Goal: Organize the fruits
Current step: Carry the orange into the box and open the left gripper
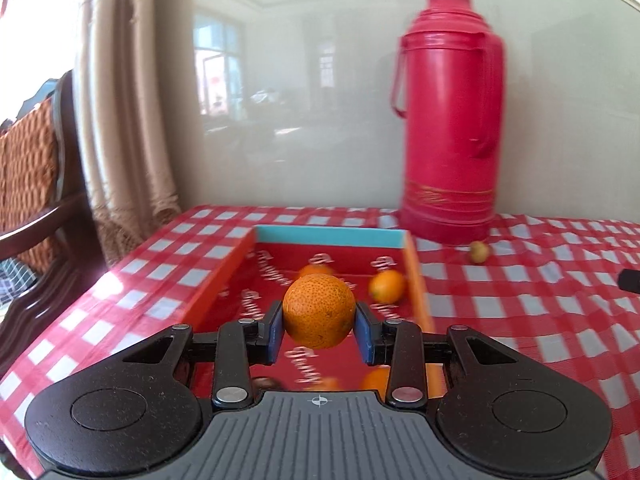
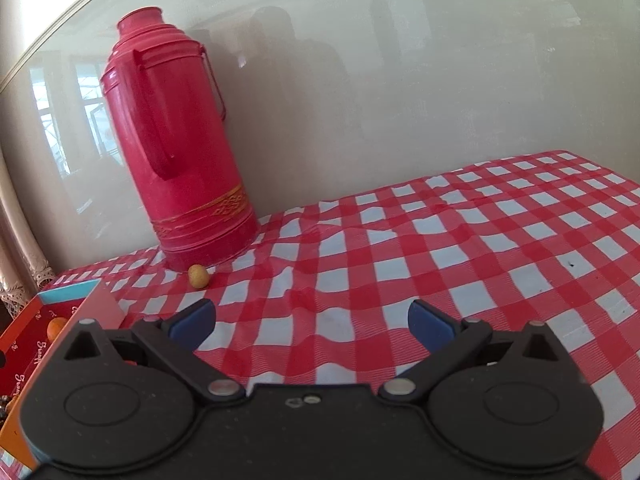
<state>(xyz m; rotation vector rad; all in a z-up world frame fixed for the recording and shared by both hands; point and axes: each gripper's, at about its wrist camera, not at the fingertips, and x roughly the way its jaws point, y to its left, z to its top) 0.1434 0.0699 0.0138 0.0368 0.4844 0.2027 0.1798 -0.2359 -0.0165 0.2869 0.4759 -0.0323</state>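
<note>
An orange (image 1: pixel 319 311) hangs above the red box (image 1: pixel 234 268), pinched between the blue pads of my left gripper (image 1: pixel 319 326), which is shut on it. Inside the box lie more oranges, one at the right wall (image 1: pixel 387 286) and one behind the held fruit (image 1: pixel 316 269). A small yellowish fruit (image 1: pixel 479 251) rests on the cloth by the flask; the right wrist view shows this fruit (image 2: pixel 198 275) too. My right gripper (image 2: pixel 312 320) stands open over the checked cloth with nothing between its fingers. The box's corner (image 2: pixel 76 292) shows at that view's left edge.
A tall red thermos flask (image 1: pixel 450 116) stands against the wall behind the box, also the flask (image 2: pixel 180 148) in the right wrist view. The red-and-white checked tablecloth (image 2: pixel 480 240) covers the table. A curtain (image 1: pixel 120 100) and a wooden chair (image 1: pixel 32 200) are to the left.
</note>
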